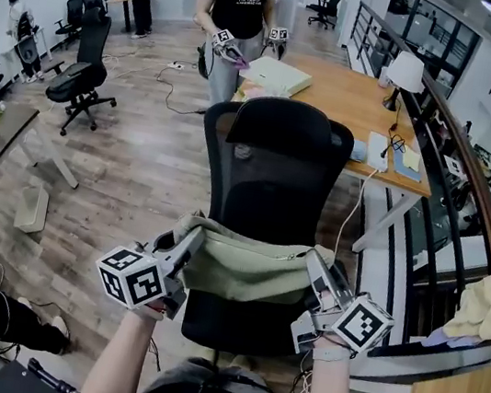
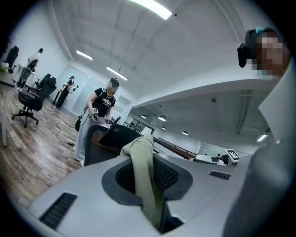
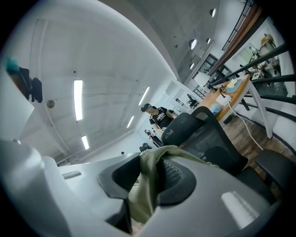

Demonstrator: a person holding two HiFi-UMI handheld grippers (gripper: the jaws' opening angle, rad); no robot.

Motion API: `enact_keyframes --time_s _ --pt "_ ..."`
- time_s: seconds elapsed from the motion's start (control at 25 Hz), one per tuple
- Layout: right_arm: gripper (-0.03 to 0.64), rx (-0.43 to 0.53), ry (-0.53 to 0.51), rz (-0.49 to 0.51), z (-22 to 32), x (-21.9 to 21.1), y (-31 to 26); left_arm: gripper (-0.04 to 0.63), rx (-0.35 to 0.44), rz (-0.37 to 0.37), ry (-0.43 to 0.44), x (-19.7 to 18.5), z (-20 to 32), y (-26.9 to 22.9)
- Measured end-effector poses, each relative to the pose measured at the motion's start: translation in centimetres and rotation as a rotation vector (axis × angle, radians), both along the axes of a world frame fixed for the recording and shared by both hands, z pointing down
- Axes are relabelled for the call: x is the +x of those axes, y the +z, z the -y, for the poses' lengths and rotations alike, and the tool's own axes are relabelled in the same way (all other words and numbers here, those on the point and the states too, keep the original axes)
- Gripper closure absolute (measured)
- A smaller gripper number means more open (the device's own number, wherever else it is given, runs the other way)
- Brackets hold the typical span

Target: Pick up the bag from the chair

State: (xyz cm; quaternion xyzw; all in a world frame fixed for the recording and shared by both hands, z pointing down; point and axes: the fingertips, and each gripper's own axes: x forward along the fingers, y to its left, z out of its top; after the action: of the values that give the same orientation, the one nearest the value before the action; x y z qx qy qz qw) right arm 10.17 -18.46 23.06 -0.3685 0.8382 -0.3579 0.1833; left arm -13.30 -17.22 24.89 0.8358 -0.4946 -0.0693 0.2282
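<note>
You hold the olive bag [image 1: 249, 261] stretched between both grippers, in front of the black chair [image 1: 277, 149]
Your left gripper [image 1: 189, 242] is clamped on the bag's top edge at its 9 o'clock end, and in the left gripper view the jaws are pinched narrow on a fold of olive strap [image 2: 141, 162]. Your right gripper [image 1: 315, 263] grips the 3 o'clock end, its jaws closed on bunched olive fabric [image 3: 148, 185] in the right gripper view. The bag sags between the 2 grippers, against the lower backrest and above the seat [image 1: 233, 324]; you cannot tell whether it touches the seat. At 12 o'clock beyond the chair, a wooden desk [image 1: 354, 106] and a standing person [image 1: 236, 3] holding 2 more grippers
</note>
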Motion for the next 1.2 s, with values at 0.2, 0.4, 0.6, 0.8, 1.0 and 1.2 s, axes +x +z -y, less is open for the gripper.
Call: enact_keyframes --time_s 0.2,0.4,0.6,0.8,1.0,1.2 --pt "0.514 0.094 -0.035 -0.029 0.0 -1.3 -3.9 0.549 0.028 0.008 -0.014 -0.7 0.2 -2.4" --pt "0.514 0.124 -0.033 -0.04 -0.2 -1.1 -6.4 0.549 0.065 0.028 -0.006 -0.4 0.4 -5.4" --pt "0.514 0.158 -0.011 -0.035 -0.3 -0.8 -8.7 0.549 0.108 0.054 -0.002 -0.3 0.3 -8.3" --pt "0.514 0.176 -0.006 -0.009 -0.9 -0.7 -10.2 0.55 0.137 0.037 0.006 -0.1 -0.2 -10.3" --pt "0.514 0.185 -0.007 -0.019 -1.2 -0.7 -11.1 0.55 0.15 0.025 0.003 -0.1 -0.7 -11.4" --pt "0.514 0.205 -0.024 -0.013 -1.5 -0.7 -12.0 0.549 0.165 0.017 -0.002 0.0 -1.5 -12.5"
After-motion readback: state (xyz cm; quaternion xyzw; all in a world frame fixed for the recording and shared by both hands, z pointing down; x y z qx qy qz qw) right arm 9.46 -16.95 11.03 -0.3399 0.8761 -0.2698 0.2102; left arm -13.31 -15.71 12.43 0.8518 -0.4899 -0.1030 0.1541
